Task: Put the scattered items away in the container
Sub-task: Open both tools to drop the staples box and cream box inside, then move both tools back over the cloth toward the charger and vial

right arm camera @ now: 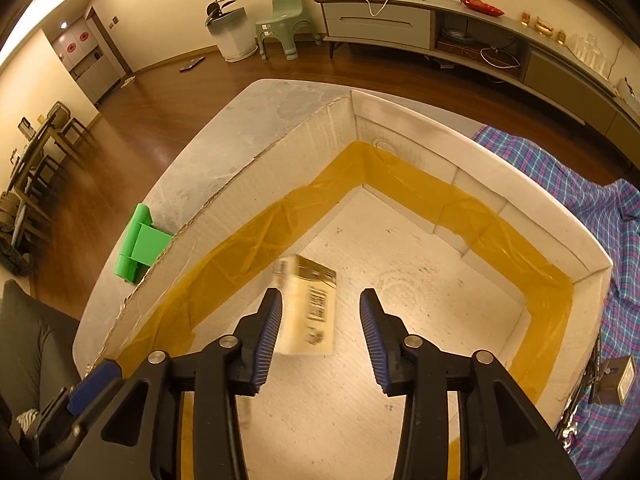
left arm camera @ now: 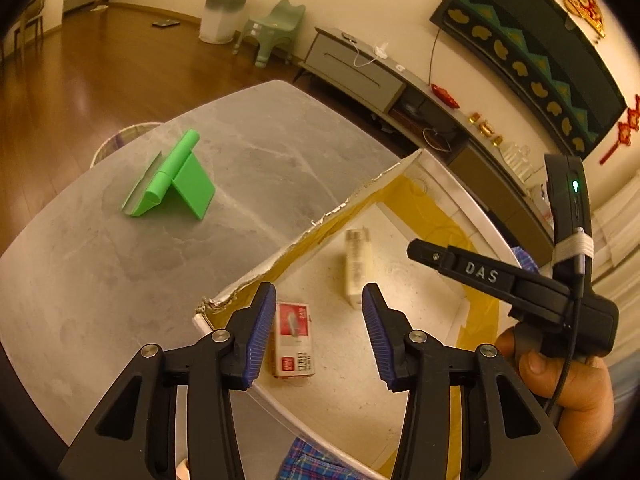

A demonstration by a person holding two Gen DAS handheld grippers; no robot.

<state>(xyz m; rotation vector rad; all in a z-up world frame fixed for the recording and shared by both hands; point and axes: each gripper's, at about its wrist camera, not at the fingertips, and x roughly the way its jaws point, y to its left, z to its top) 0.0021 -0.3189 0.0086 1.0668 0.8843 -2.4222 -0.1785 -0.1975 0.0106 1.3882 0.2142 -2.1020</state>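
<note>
1. Left wrist view: a green stand (left arm camera: 172, 180) sat left of centre on the grey table (left arm camera: 80, 280), outside the torn box wall (left arm camera: 320, 224).
2. Centre: left gripper (left arm camera: 319, 330) gaped empty over a red-white carton (left arm camera: 294, 340).
3. Right wrist view: right gripper (right arm camera: 320, 330) was spread wide, a blurred cream packet (right arm camera: 308, 308) between its pads inside the cardboard box (right arm camera: 400, 380).

A grey marble-look table (left arm camera: 248, 148) stands on a brown wood floor (left arm camera: 100, 64). Behind it, a pale green child's chair (right arm camera: 285, 16) sits beside a white planter (right arm camera: 234, 34) holding a dark-leaved plant. A long low cabinet (right arm camera: 400, 20) runs along the wall. Plaid cloth (right arm camera: 600, 216), possibly a shirt, lies at right.
</note>
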